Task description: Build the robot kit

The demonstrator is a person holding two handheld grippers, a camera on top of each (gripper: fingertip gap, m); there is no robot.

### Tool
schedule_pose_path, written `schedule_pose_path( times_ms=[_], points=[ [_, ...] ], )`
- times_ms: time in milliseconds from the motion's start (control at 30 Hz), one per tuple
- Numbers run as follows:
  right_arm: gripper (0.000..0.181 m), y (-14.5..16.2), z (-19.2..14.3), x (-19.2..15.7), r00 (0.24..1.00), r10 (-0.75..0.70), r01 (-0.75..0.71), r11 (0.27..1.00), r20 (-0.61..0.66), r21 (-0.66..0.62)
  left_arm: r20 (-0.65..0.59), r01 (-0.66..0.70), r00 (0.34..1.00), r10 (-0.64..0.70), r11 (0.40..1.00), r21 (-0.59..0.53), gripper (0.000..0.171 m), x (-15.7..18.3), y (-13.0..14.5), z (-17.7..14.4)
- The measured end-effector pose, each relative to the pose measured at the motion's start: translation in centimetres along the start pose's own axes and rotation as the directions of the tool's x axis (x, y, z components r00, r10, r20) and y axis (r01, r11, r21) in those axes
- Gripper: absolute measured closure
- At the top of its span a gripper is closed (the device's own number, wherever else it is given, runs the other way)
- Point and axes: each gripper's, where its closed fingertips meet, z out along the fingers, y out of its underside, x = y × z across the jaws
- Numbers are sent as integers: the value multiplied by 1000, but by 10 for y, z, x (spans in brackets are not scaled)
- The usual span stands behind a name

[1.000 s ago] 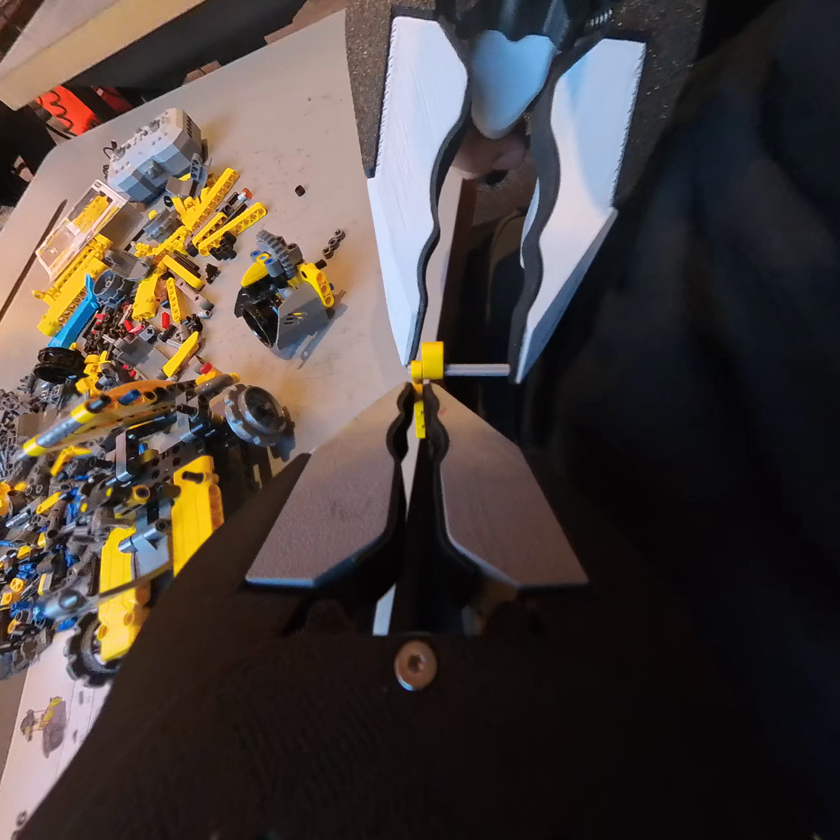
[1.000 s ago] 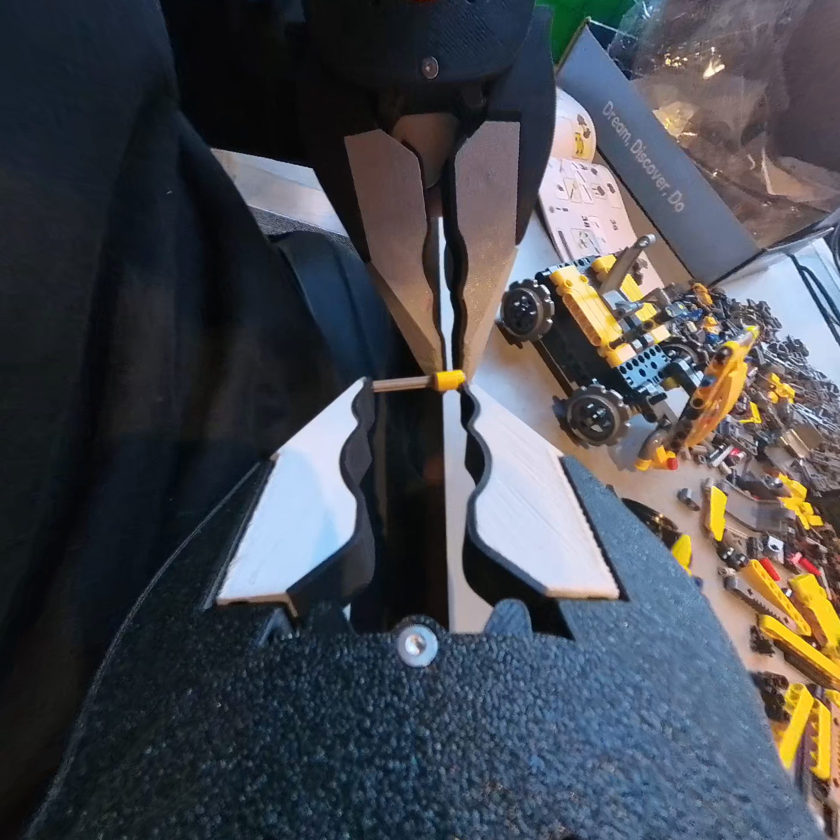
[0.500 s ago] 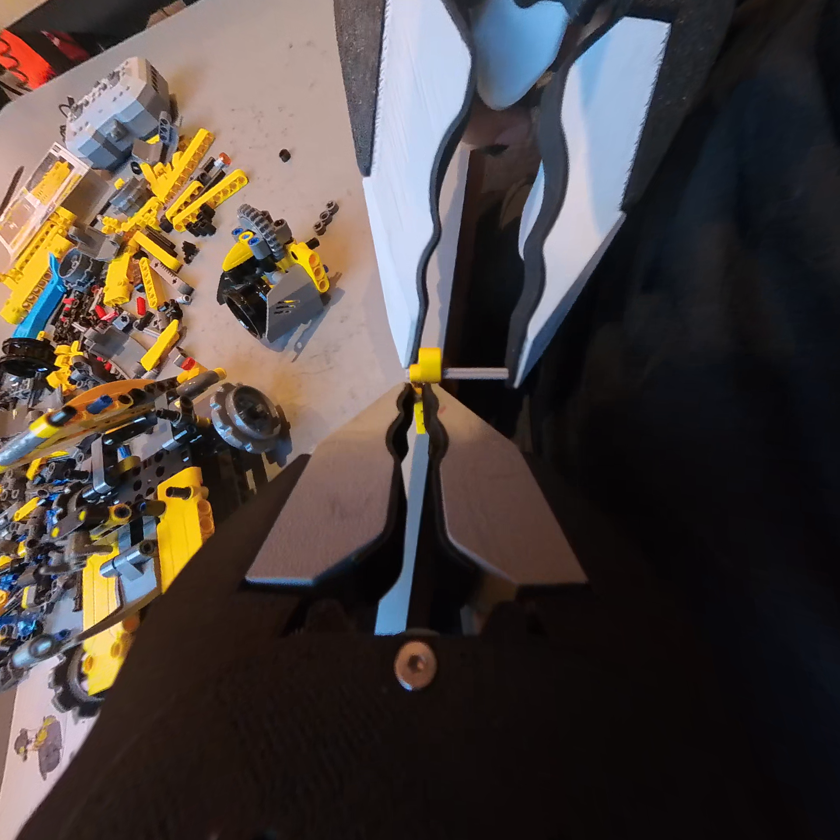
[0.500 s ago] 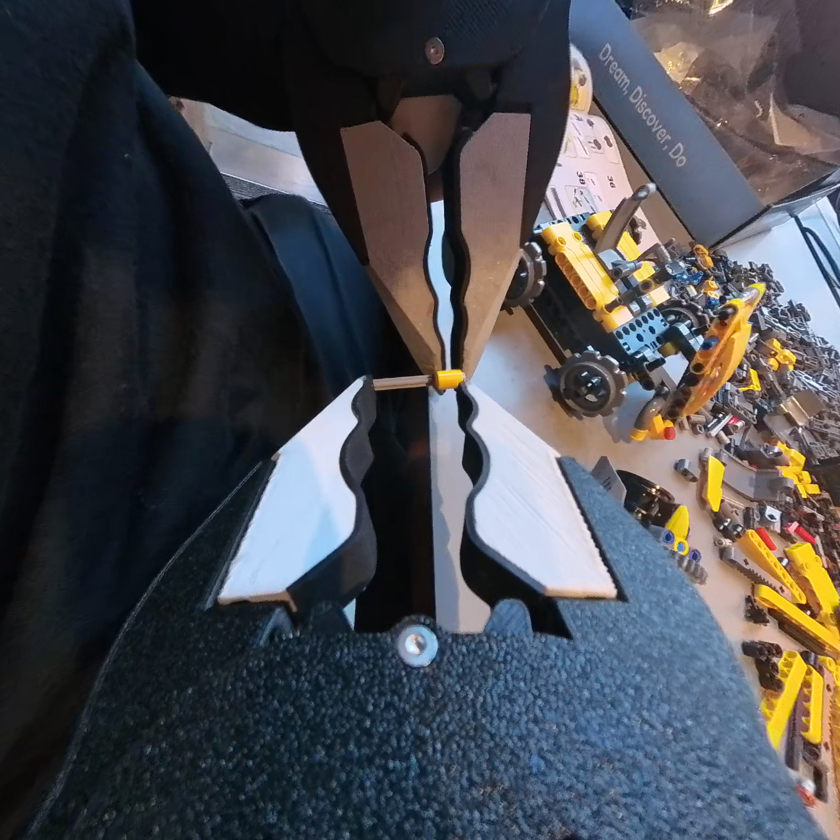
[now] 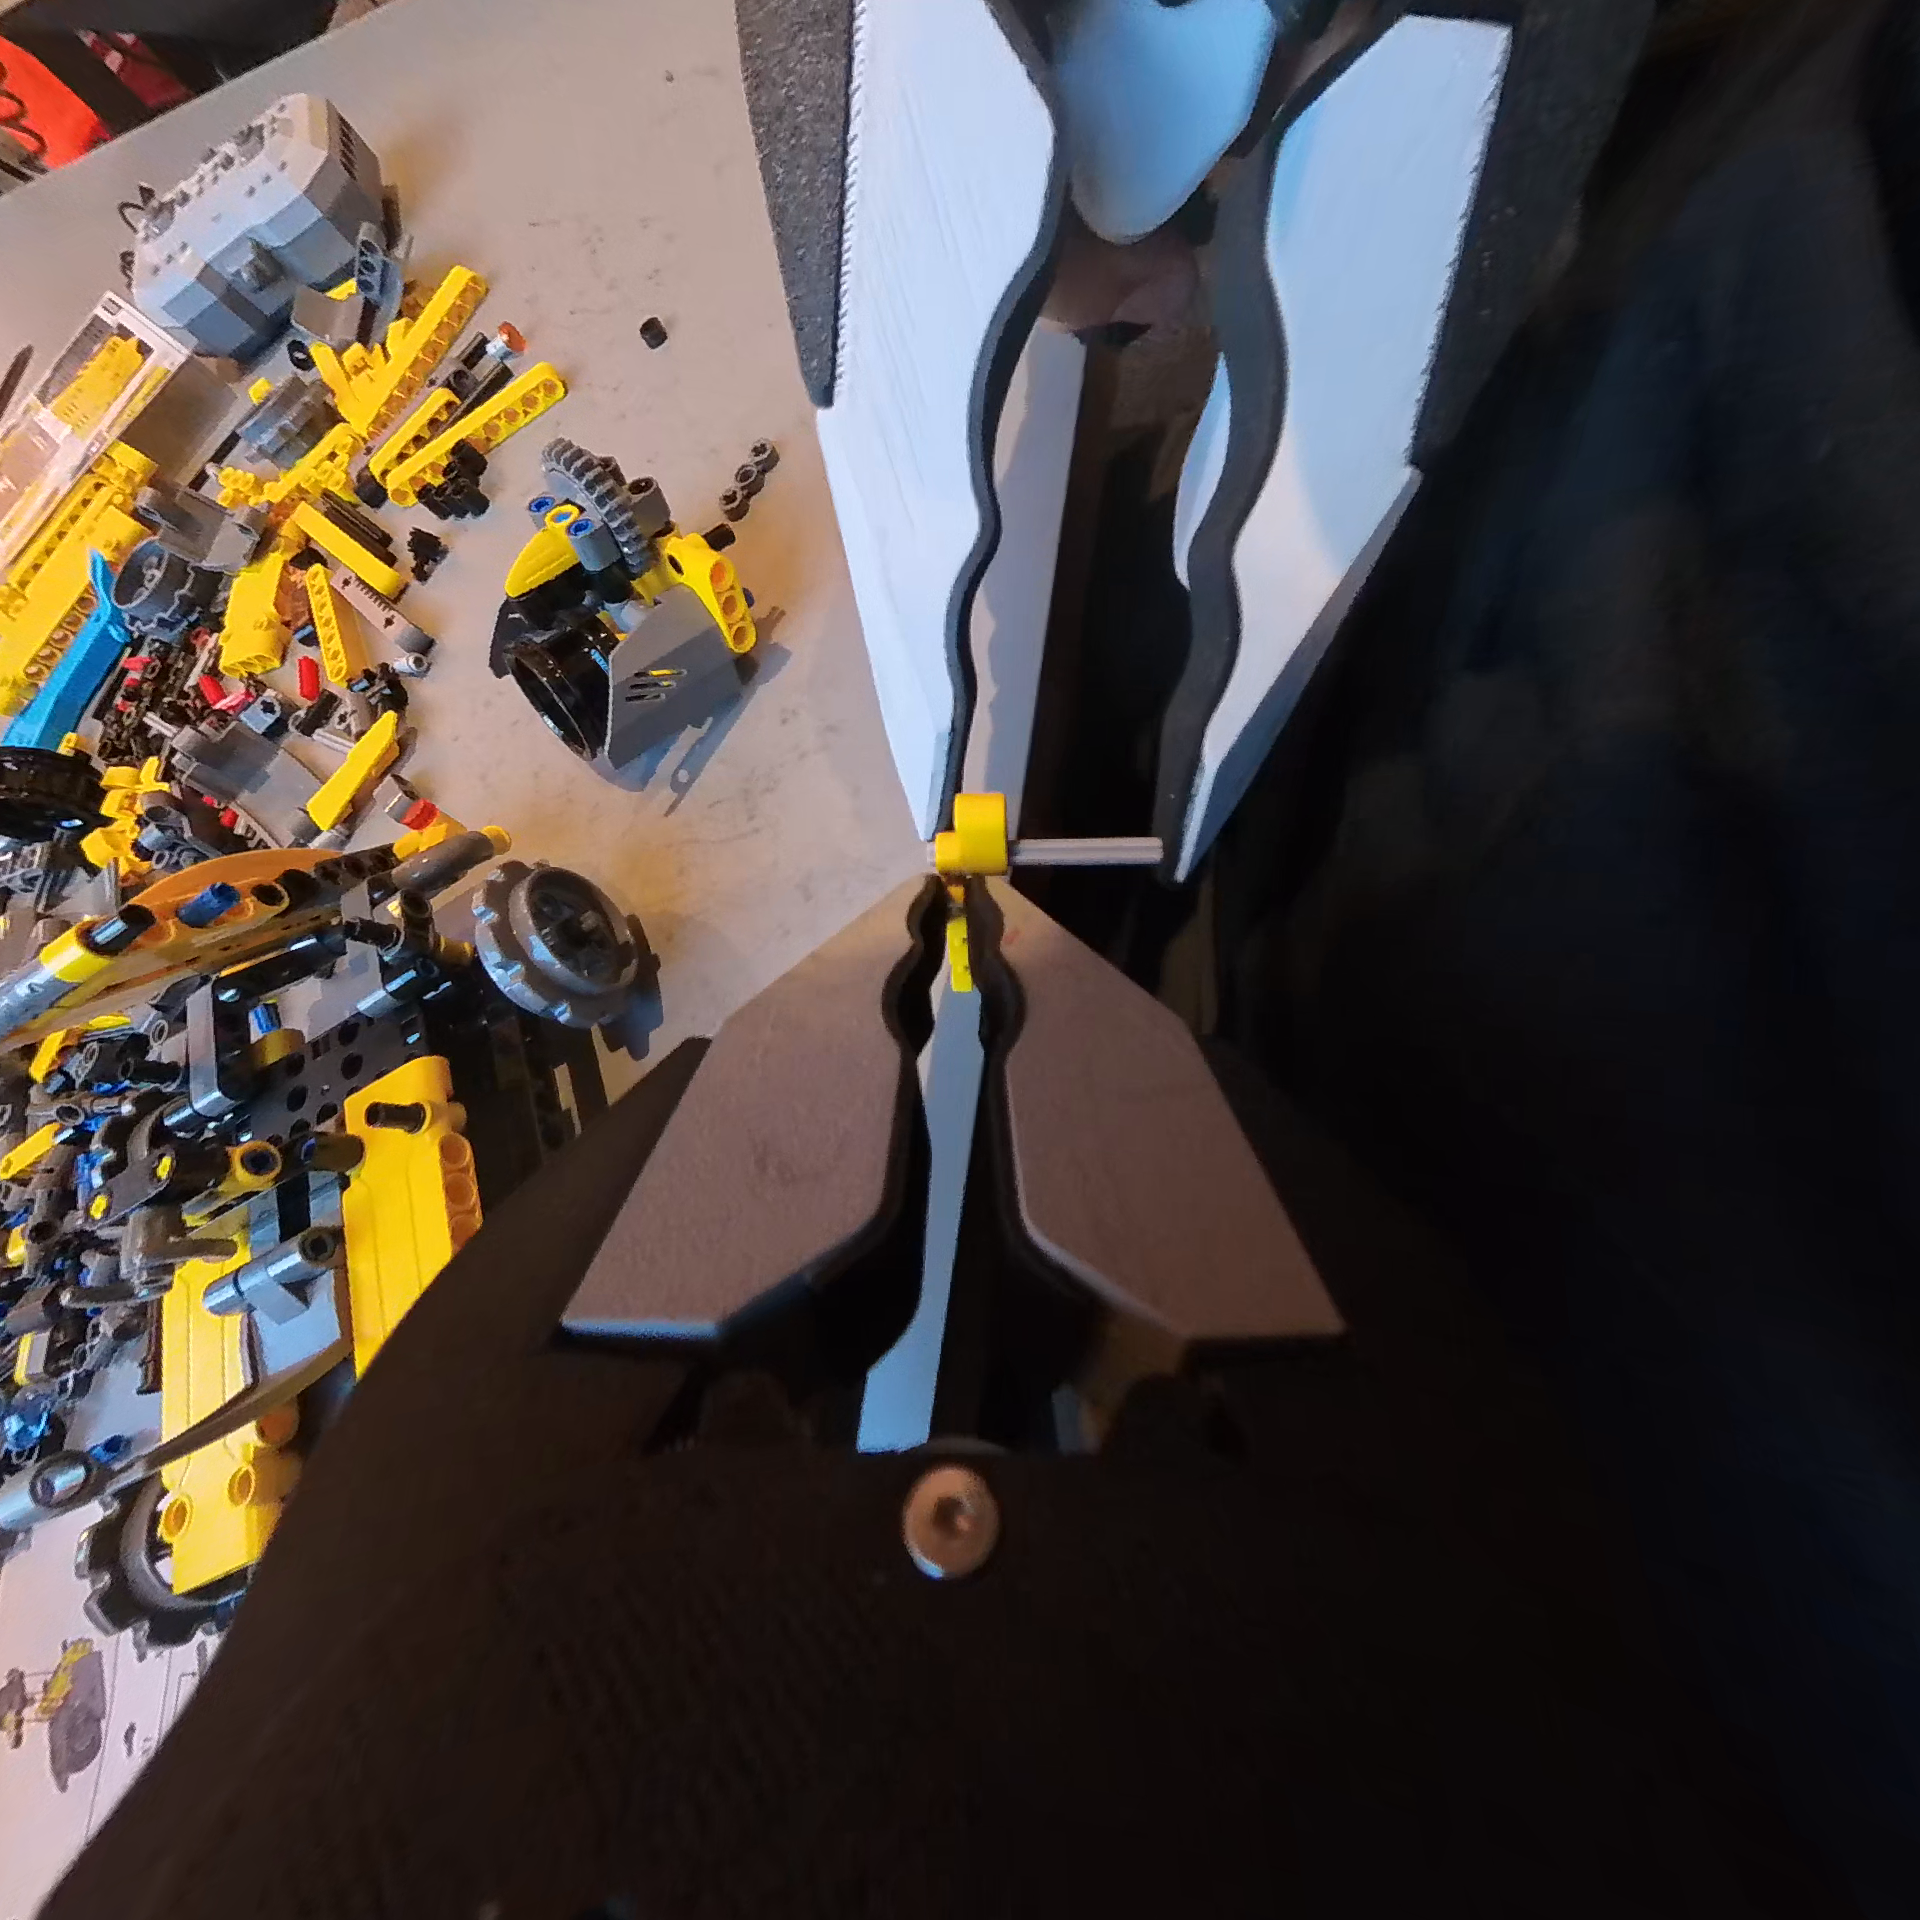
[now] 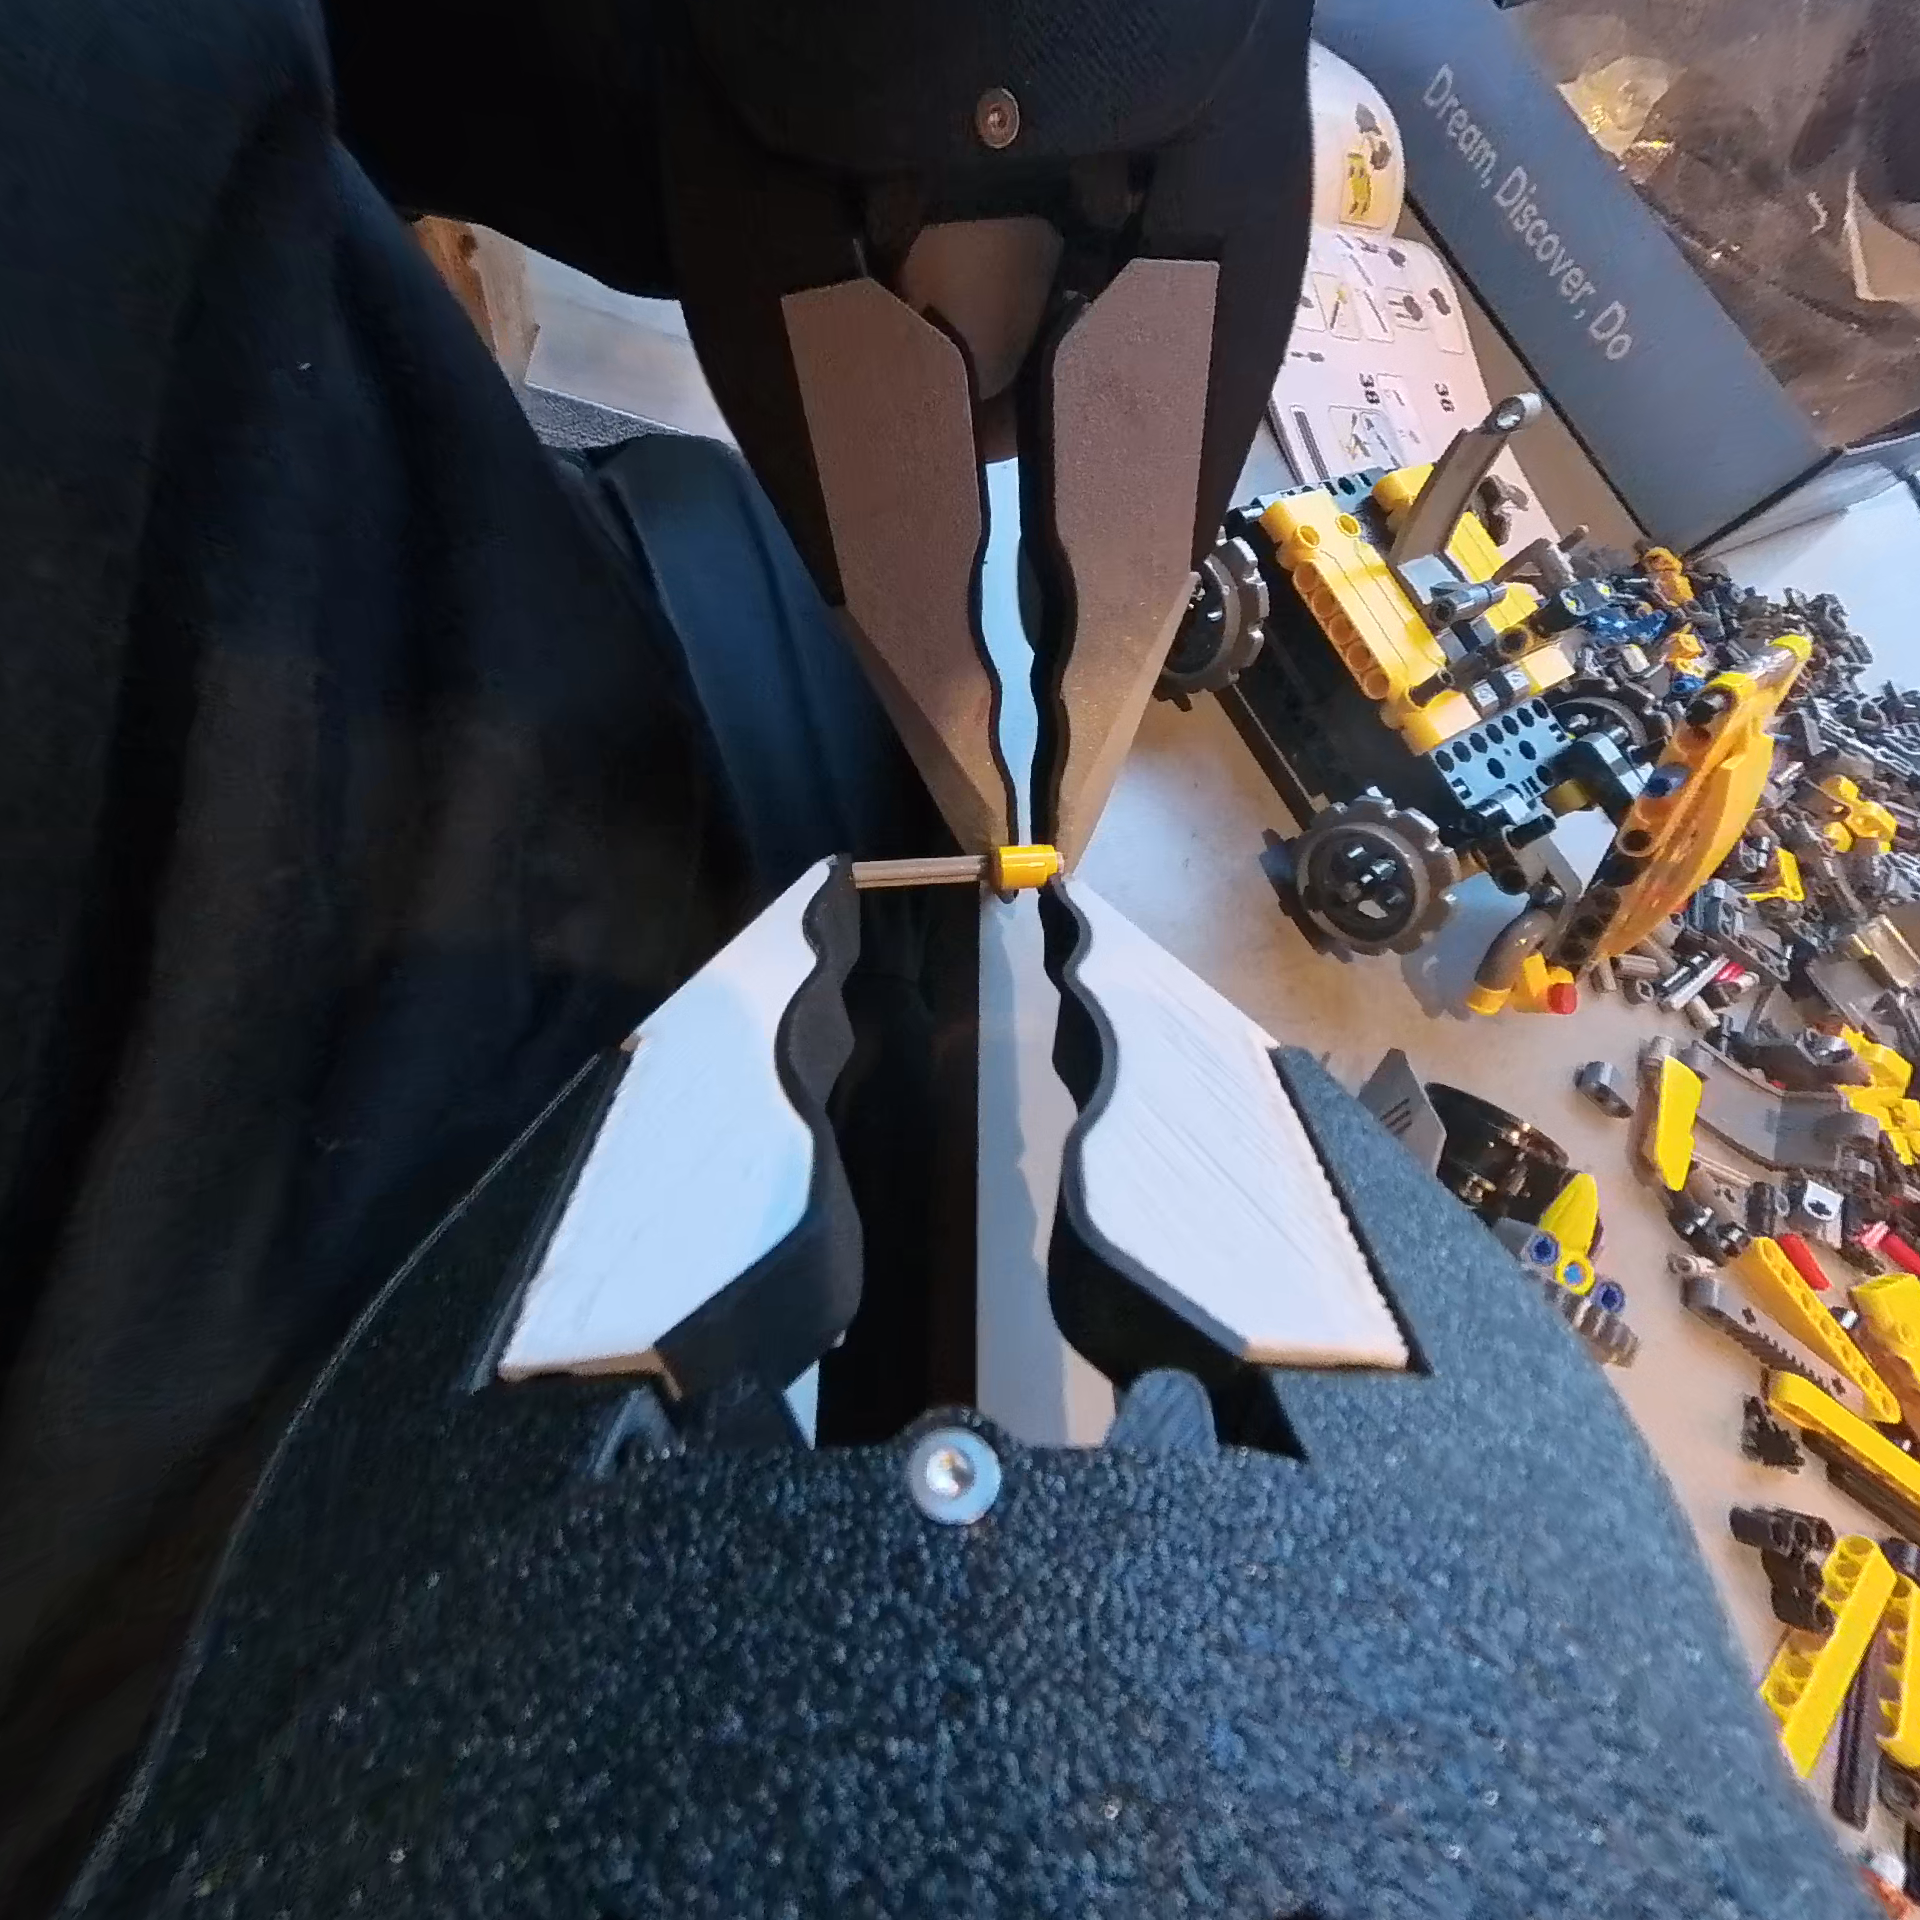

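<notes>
Yellow connector [image 5: 971, 837] sits pinched at the tips of my left gripper [image 5: 956, 914], dark fingers closed on its tab. My right gripper [image 6: 945, 883] spreads its white fingers across the grey axle [image 6: 914, 871], one tip at each end. Both hang over the table [image 5: 644, 197] edge above dark cloth. If the axle skews or my pinch slips, I reckon the parts drop off the table, well apart from the yellow vehicle [image 6: 1455, 707].
</notes>
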Motion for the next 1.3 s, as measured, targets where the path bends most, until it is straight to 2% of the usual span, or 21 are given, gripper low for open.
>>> schedule_pose_path(
  times_ms=[733,900,1033,1167,1300],
  points=[
    [146,3,4,4,996,58,-59,998,65,3,60,-49,997,49,999,-2,170,-6,5,1],
    [146,4,5,6,996,73,-73,997,58,0,66,-39,997,40,999,-5,170,-8,6,1],
    [145,6,8,12,986,150,-150,989,72,-12,42,15,999,-14,999,-29,170,-14,9,2],
    [143,9,11,14,997,71,-72,997,-7,-40,16,43,999,-42,997,-56,170,-15,11,3],
    [128,16,9,16,998,-20,14,993,-55,-115,-13,31,999,-32,994,-102,170,-10,10,8]
  ],
)
